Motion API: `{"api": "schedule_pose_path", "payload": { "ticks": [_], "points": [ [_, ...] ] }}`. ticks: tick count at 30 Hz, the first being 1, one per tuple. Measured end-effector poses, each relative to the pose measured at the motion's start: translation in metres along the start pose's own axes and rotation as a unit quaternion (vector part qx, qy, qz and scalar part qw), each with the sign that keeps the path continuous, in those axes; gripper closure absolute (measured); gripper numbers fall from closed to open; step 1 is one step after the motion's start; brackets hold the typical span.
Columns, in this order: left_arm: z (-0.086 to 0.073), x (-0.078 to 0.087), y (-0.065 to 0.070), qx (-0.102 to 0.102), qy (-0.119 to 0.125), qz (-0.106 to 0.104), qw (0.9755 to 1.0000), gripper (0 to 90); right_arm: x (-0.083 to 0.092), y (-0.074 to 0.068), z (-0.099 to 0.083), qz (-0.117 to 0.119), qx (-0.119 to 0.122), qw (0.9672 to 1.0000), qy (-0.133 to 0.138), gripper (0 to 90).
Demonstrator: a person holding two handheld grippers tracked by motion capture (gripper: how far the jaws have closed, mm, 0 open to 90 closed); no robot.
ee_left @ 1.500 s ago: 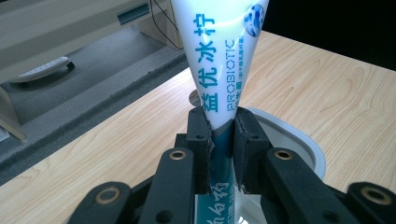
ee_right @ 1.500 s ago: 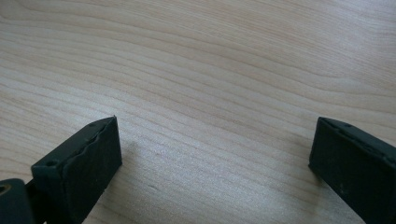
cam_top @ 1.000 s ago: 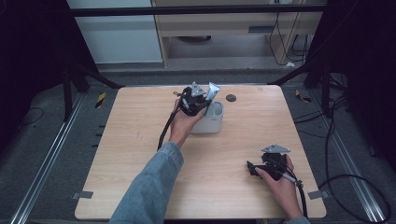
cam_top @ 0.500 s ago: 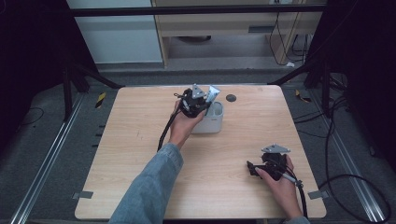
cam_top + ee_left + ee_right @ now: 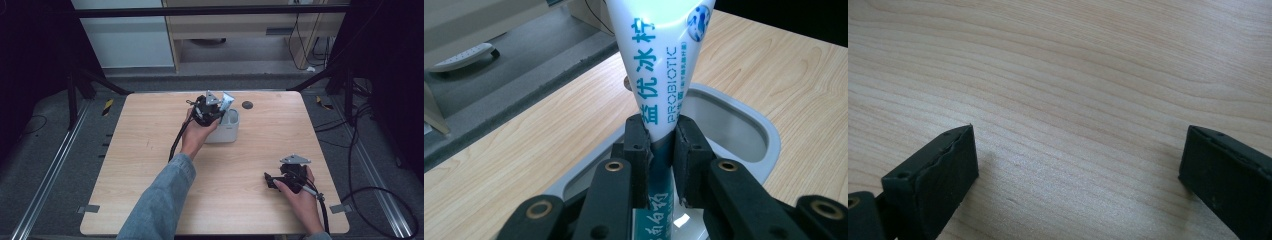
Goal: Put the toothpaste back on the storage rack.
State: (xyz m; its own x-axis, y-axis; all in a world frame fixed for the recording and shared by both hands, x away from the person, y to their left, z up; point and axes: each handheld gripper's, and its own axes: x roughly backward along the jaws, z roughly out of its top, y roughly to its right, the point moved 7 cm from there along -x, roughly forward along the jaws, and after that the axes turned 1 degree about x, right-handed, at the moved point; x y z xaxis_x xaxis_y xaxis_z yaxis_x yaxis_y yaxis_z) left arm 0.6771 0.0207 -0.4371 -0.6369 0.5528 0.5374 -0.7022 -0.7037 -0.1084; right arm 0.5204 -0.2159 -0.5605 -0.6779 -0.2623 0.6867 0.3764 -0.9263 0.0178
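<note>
A white toothpaste tube (image 5: 659,65) with teal lettering stands upright between the jaws of my left gripper (image 5: 663,150), which is shut on it just above a grey oval holder (image 5: 744,125). From above, that left gripper (image 5: 212,111) hovers over the holder (image 5: 227,131) at the table's far middle, the tube (image 5: 227,101) sticking up beside it. Near the front right of the table my right gripper (image 5: 272,181) rests in a hand, and its own view shows the right gripper (image 5: 1075,165) open above bare wood with nothing between the jaws.
A small dark round spot (image 5: 247,105) lies on the wooden table (image 5: 150,150) beyond the holder. Dark stand legs and cables surround the table, and a cabinet stands behind it.
</note>
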Motion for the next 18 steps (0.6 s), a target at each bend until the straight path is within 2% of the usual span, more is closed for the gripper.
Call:
{"api": "schedule_pose_path", "payload": {
  "ticks": [14, 18],
  "points": [
    [-0.0029, -0.0012, 0.0019, -0.001, -0.014, 0.000, 0.9999, 77.7, 0.0000, -0.0002, 0.0001, 0.000, -0.001, 1.0000, 0.000, 2.5],
    [-0.0025, -0.0008, 0.0011, 0.006, -0.019, 0.000, 0.9998, 77.5, 0.0000, -0.0002, 0.0001, 0.000, -0.001, 1.0000, 0.000, 2.5]
  ]
}}
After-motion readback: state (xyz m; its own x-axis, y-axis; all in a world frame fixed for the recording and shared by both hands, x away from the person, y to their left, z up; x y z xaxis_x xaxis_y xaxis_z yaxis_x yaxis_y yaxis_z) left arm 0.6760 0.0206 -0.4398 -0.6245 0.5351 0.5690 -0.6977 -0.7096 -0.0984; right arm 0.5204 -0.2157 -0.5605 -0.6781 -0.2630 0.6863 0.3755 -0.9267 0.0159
